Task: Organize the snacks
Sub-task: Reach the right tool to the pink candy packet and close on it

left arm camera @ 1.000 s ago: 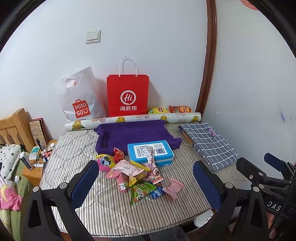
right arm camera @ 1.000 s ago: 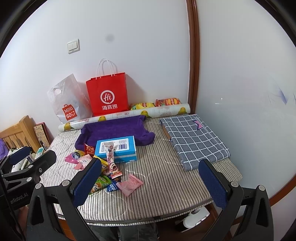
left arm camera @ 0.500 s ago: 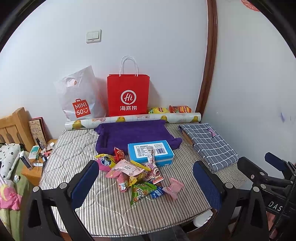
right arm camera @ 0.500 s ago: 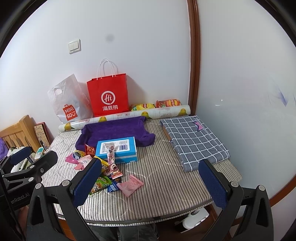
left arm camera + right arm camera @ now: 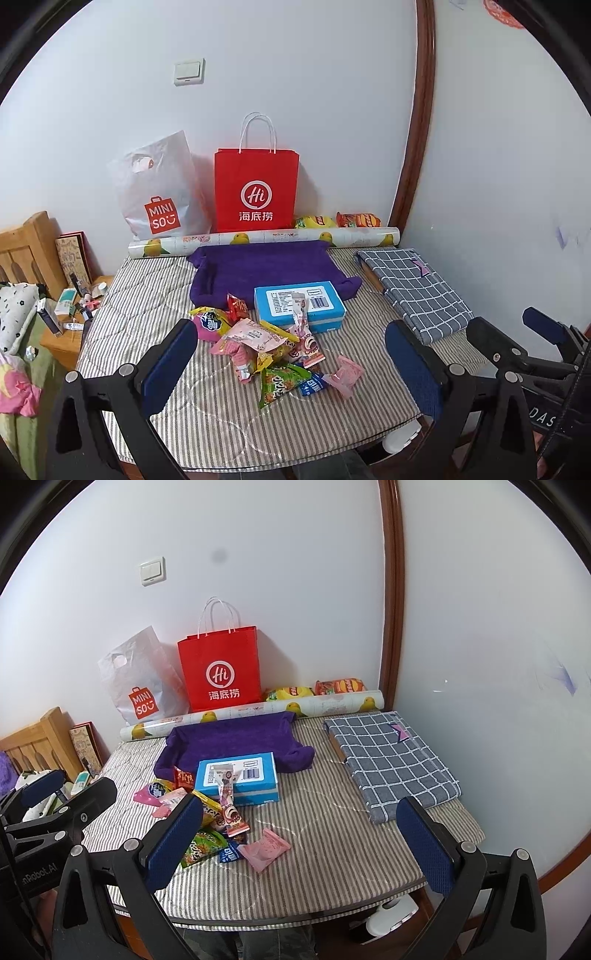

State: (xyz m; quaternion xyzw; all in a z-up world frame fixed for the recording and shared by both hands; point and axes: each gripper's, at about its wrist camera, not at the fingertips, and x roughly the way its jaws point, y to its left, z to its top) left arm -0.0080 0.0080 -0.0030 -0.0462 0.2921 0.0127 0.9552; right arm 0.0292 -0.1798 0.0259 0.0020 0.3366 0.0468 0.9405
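Left wrist view: left tongs [image 5: 291, 363] spread, empty, above snack pile [image 5: 271, 345] beside blue box [image 5: 299, 306] on counter [image 5: 221, 424]. Right tongs [image 5: 301, 834] spread, empty. Risk: crinkly overlapping packets, several dragged at once.

Red paper bag [image 5: 256, 190], purple cloth [image 5: 266, 266]
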